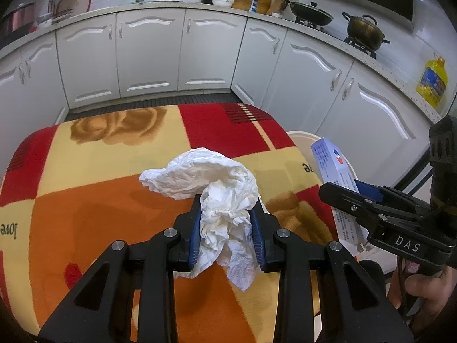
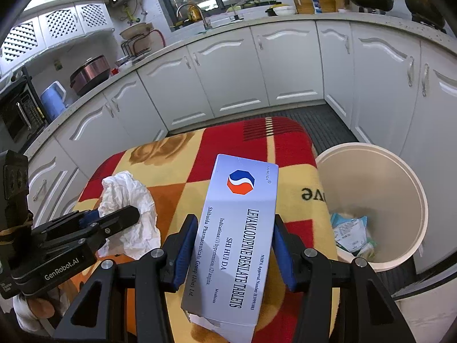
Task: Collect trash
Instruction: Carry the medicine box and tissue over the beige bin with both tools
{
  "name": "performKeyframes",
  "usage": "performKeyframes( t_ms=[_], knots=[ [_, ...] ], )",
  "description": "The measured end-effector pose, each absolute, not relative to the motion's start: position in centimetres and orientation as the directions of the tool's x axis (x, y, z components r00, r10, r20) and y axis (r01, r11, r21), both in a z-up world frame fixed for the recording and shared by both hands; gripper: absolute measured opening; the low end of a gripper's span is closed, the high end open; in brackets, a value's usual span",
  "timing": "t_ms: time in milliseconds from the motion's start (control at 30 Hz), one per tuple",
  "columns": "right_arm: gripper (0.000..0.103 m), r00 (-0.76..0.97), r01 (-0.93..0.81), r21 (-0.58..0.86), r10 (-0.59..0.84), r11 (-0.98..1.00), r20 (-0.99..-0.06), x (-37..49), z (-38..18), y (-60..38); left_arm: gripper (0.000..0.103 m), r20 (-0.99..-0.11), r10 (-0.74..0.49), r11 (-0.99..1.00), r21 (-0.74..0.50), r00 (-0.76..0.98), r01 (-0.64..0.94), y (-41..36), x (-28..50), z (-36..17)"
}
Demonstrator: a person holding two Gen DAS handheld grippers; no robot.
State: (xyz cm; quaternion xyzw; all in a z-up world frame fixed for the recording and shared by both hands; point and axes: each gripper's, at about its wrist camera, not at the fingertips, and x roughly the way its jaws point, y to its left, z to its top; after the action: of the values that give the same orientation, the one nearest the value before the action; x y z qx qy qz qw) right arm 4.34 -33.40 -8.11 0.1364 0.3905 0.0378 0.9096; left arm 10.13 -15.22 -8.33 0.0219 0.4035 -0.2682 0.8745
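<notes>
A crumpled white tissue (image 1: 217, 197) is pinched between the blue pads of the left claw (image 1: 227, 228), its loose ends spilling out above and below the fingers, over the patterned blanket (image 1: 114, 200) that covers the surface. The right claw (image 2: 232, 248) clamps a white and pale blue medicine box (image 2: 242, 228) by its long sides; the box stands tilted, its logo end pointing away from the camera, its torn lower flap hanging toward it.

Taking the cream trash bin (image 2: 400, 177) as the landmark: the bin stands just beside the blanket's right edge, with a few scraps of packaging (image 2: 351, 231) lying at its bottom. The medicine box is near the bin's left rim, still over the blanket and not above the opening. The tissue is farther left of the bin, beyond the box. A hand (image 1: 428, 291) grips the right claw's handle. Behind the bin, white kitchen cabinets (image 1: 148, 48) run along the wall and around the corner.
</notes>
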Motion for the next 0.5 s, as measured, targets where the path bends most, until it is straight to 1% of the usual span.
performKeyframes(
  t_ms=[500],
  knots=[
    [0.050,0.695,0.075,0.280,0.151,0.957,-0.703,4.1,-8.4,-35.7,0.028,-0.722,-0.458,0.839,-0.160,0.518,0.519,-17.9,10.2,-8.4]
  ],
)
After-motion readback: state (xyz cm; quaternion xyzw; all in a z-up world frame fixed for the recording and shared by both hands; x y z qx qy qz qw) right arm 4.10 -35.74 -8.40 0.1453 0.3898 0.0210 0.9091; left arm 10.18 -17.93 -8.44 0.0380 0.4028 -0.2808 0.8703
